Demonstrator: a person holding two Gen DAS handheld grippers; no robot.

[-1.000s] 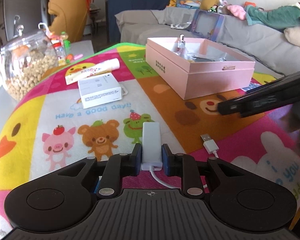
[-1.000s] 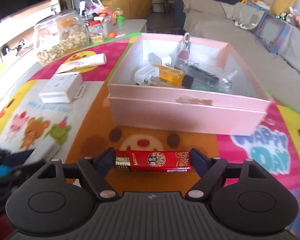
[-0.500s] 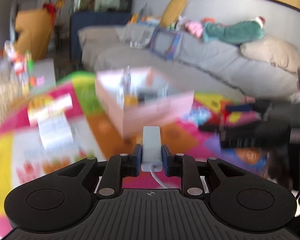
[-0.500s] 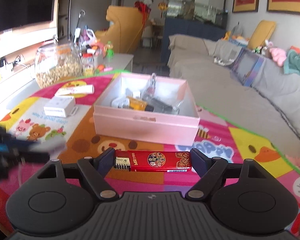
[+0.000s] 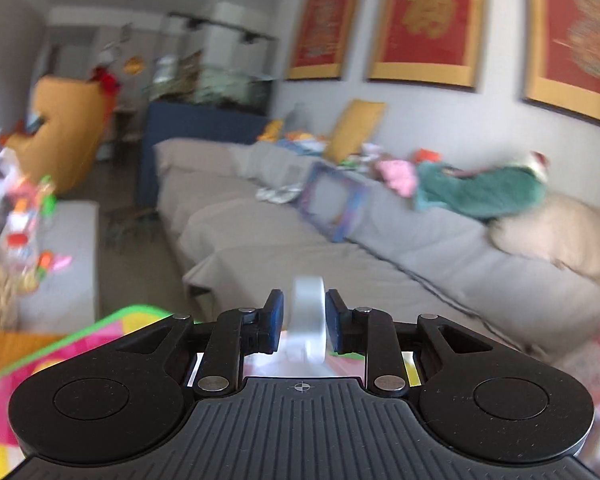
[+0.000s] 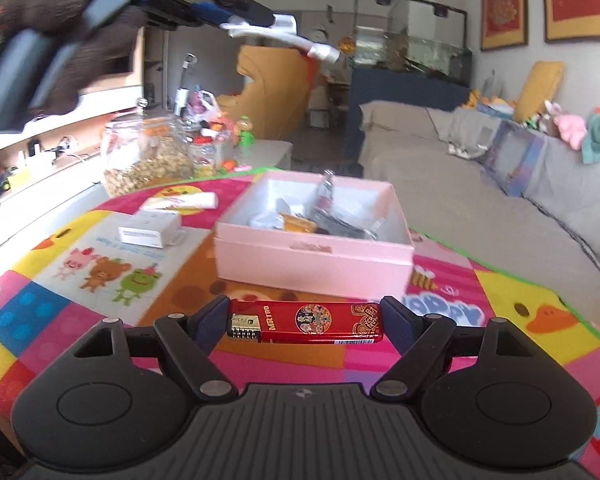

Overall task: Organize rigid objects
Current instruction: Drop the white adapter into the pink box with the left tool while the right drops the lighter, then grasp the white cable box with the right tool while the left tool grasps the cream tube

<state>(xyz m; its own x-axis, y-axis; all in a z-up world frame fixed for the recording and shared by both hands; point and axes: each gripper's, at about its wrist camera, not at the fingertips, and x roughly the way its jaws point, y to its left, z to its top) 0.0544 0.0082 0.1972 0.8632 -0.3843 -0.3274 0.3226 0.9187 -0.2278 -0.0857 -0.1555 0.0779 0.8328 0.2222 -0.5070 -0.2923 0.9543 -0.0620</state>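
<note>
Right now both grippers are carrying stuff w/ jaws clenched: right gripper [image 6: 306, 322] gripping red lighter [image 6: 306, 323] at lower centre, left gripper [image 5: 303, 326] gripping white adapter [image 5: 308, 320]; keep each level, release low inside pink box [image 6: 314, 258].

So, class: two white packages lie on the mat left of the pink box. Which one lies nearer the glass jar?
The long white tube box with the pink print: it lies farther back, close to the jar. The squarer white box sits in front of it.

Grey sofa [image 5: 400, 248] under red framed pictures [image 5: 428, 20] on a pale wall.
</note>
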